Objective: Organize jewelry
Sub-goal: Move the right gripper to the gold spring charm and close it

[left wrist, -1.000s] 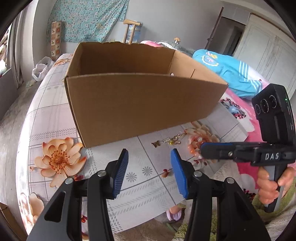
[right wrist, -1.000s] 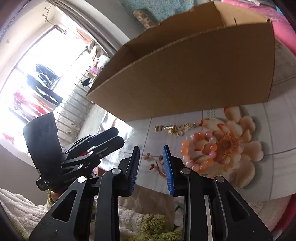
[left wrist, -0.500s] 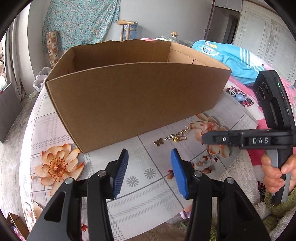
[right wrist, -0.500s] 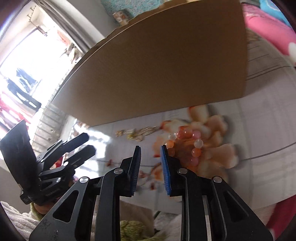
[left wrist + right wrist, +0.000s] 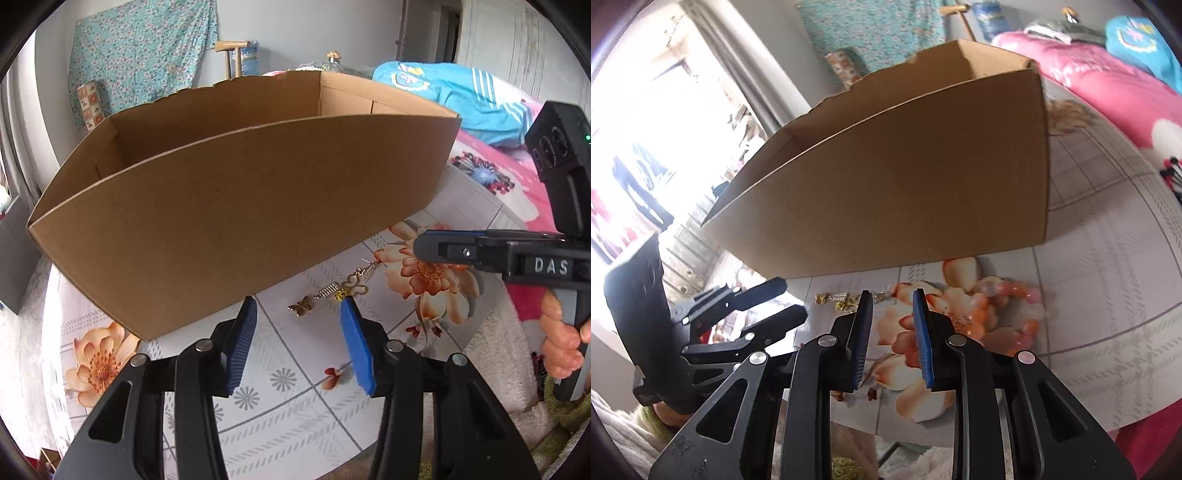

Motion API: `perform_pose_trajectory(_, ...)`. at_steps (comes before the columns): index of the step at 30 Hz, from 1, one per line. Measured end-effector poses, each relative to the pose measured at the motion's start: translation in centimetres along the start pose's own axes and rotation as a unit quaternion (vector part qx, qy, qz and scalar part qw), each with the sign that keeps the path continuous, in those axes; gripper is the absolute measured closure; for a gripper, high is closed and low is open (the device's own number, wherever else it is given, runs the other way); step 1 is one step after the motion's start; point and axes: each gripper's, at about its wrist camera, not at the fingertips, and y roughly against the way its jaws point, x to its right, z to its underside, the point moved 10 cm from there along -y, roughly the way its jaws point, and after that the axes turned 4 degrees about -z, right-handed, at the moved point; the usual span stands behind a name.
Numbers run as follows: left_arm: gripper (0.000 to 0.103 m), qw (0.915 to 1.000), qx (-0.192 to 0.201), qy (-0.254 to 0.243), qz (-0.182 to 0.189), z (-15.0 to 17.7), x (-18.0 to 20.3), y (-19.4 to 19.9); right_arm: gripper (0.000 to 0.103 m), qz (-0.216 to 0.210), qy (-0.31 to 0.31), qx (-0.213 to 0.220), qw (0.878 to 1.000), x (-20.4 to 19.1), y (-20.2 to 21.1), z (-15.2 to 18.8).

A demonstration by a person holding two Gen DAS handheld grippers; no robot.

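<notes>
So the big open-topped brown cardboard box [image 5: 229, 218] sits on the floral-print tablecloth [image 5: 303, 391] and takes up most of both views; everything else here is placed relative to it. Right in front of its near wall lies the small heap of gold-coloured earrings and charms [image 5: 332, 293], one of them butterfly-shaped, just beside the box's bottom edge but not inside it. A bit further along the same wall, toward the box's right-hand corner, a bracelet of pink and orange beads [image 5: 1015, 306] rests on a printed orange flower, blurry in the right wrist view.

The left gripper [image 5: 297, 339] hovers in front of the box with its blue-padded jaws wide apart and nothing between them, the gold pieces just past the tips. The right gripper [image 5: 888, 328] is partly open, a narrower gap, also holding nothing; it points at the cloth between the earrings and the bracelet.

Behind the box there's a turquoise garment with white stripes [image 5: 454, 96] on pink bedding [image 5: 1108, 85], plus a blue floral cloth [image 5: 140, 59] on the wall.

Only readable writing: "DAS" on the right gripper's body.
</notes>
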Motion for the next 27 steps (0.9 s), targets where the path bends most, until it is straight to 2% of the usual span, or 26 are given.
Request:
perform_pose_trajectory(4, 0.07, 0.9997, -0.013, -0.016, -0.01, 0.0, 0.4, -0.8, 0.08, -0.002, 0.016, 0.001, 1.0, -1.6, -0.8, 0.9)
perform_pose_trajectory(9, 0.081, 0.9992, -0.032, -0.02, -0.015, 0.2, 0.5, -1.7, 0.08, 0.0, 0.017, 0.004, 1.0, -1.9, -1.5, 0.9)
perform_pose_trajectory(10, 0.083, 0.9991, -0.036, -0.018, -0.014, 0.3, 0.4, -1.8, 0.08, -0.001, 0.016, 0.004, 1.0, -0.9, -0.8, 0.2)
perform_pose_trajectory(17, 0.084, 0.999, -0.039, -0.016, -0.011, 0.2, 0.3, -2.3, 0.08, 0.001, 0.013, 0.006, 1.0, 0.1, -1.0, 0.8)
perform_pose_trajectory(21, 0.091, 0.9989, -0.039, -0.025, -0.013, -0.1, 0.9, -2.5, 0.08, 0.001, 0.012, 0.006, 1.0, 0.2, -0.9, 1.0)
perform_pose_trajectory(27, 0.091, 0.999, -0.037, -0.025, -0.011, -0.1, 0.9, -2.5, 0.08, -0.001, 0.013, 0.008, 1.0, 0.4, -0.7, 1.0)
